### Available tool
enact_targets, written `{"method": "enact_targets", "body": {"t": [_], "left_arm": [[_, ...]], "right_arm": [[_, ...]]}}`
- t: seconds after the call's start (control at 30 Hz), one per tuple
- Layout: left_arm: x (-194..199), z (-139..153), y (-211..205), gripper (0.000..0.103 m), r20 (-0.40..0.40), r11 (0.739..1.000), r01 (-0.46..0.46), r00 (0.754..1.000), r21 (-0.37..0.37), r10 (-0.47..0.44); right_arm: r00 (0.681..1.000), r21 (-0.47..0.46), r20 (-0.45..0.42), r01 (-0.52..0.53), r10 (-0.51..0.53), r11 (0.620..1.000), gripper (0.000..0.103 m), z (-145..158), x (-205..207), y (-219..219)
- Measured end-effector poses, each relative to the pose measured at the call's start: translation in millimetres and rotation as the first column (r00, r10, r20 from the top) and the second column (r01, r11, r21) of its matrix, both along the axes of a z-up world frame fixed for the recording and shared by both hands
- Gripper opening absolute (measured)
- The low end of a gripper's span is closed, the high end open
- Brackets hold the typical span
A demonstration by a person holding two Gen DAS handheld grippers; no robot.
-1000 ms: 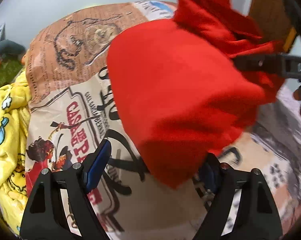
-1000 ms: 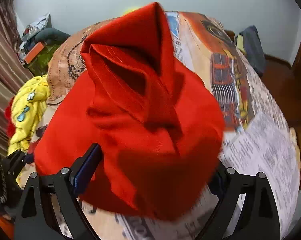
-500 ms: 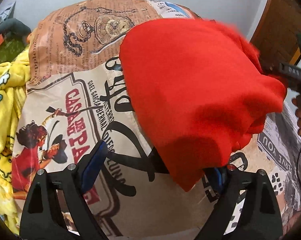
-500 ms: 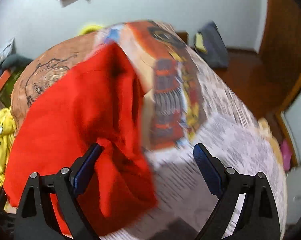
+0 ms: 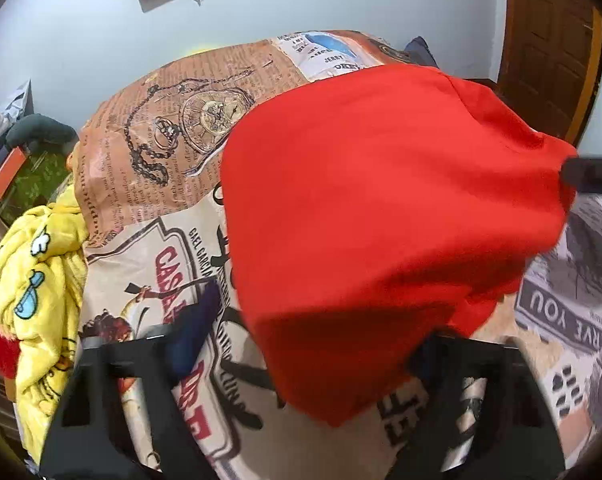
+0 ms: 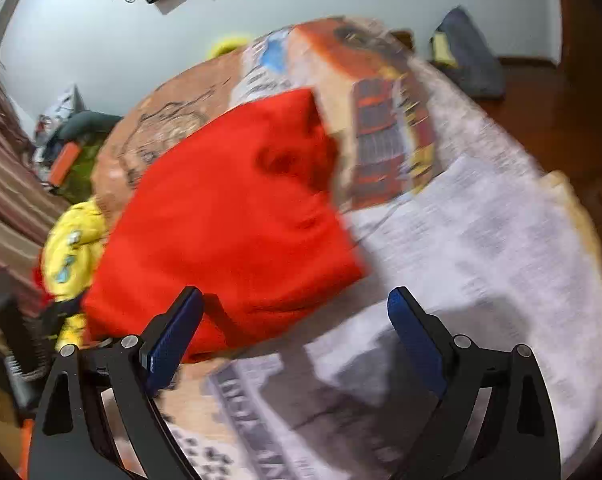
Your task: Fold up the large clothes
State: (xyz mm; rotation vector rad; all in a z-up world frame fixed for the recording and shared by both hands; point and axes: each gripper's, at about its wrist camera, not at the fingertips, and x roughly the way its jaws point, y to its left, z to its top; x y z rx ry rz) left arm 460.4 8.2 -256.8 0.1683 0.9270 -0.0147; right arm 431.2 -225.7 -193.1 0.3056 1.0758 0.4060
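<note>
While red garment (image 5: 373, 208) drapes over left claw (image 5: 301, 344), hiding right pad, jaws just closing, grip cannot tell. Right-wrist view alone shows right claw (image 6: 295, 336) wide open, empty, beside garment on printed bedspread (image 6: 481, 240). Left view alone shows yellow blanket (image 5: 41, 280) clearly.

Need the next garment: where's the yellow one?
In both wrist views the yellow garment lies bunched at the bed's left edge, left of the red garment.

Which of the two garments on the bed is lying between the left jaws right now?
The red garment: its lower corner hangs between the left jaws. The yellow cartoon-print one sits bunched at the bed's edge.
</note>
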Motion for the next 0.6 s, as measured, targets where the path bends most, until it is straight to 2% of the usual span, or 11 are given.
{"method": "enact_targets", "body": {"t": [0.03,0.07,0.1,0.2,0.23,0.27,0.33,0.47,0.53,0.6], "left_arm": [[0,2,1,0.062,0.009,1.0,-0.014,1.0,-0.009,0.014],[-2,6,4,0.05,0.026,0.999,-0.035,0.999,-0.025,0.035],[-4,11,8,0.043,0.034,0.998,-0.047,0.998,-0.049,0.049],[-4,23,31,0.033,0.023,0.978,-0.088,0.995,-0.191,0.094],[-3,26,38,0.031,0.016,0.967,-0.096,0.995,-0.234,0.103],[-3,29,45,0.03,0.011,0.956,-0.108,0.993,-0.273,0.116],[-4,35,56,0.03,0.009,0.937,-0.122,0.991,-0.326,0.132],[-11,35,80,0.03,-0.017,0.889,-0.161,0.985,-0.429,0.17],[-15,27,91,0.031,-0.046,0.875,-0.189,0.981,-0.446,0.189],[-21,20,98,0.036,-0.069,0.869,-0.211,0.977,-0.449,0.202]], "right_arm": [[1.0,0.002,0.0,0.0,0.0,1.0,0.087,-2,5,6],[1.0,0.002,0.008,0.0,0.0,1.0,0.077,-2,6,12],[1.0,0.0,0.016,0.0,0.0,1.0,0.072,-3,8,17],[1.0,0.026,0.003,-0.012,0.012,1.0,0.046,-3,17,25],[1.0,0.029,0.002,-0.016,0.016,0.999,0.025,-1,18,28],[0.999,0.034,0.006,-0.031,0.031,0.999,0.013,2,20,32],[0.998,0.044,0.044,-0.055,0.053,0.998,0.01,14,17,38],[0.979,0.033,0.175,-0.117,0.109,0.993,0.008,50,-2,52],[0.974,0.056,0.189,-0.141,0.128,0.988,0.008,58,-10,54],[0.972,0.068,0.18,-0.167,0.153,0.984,0.008,56,-19,57]]}}
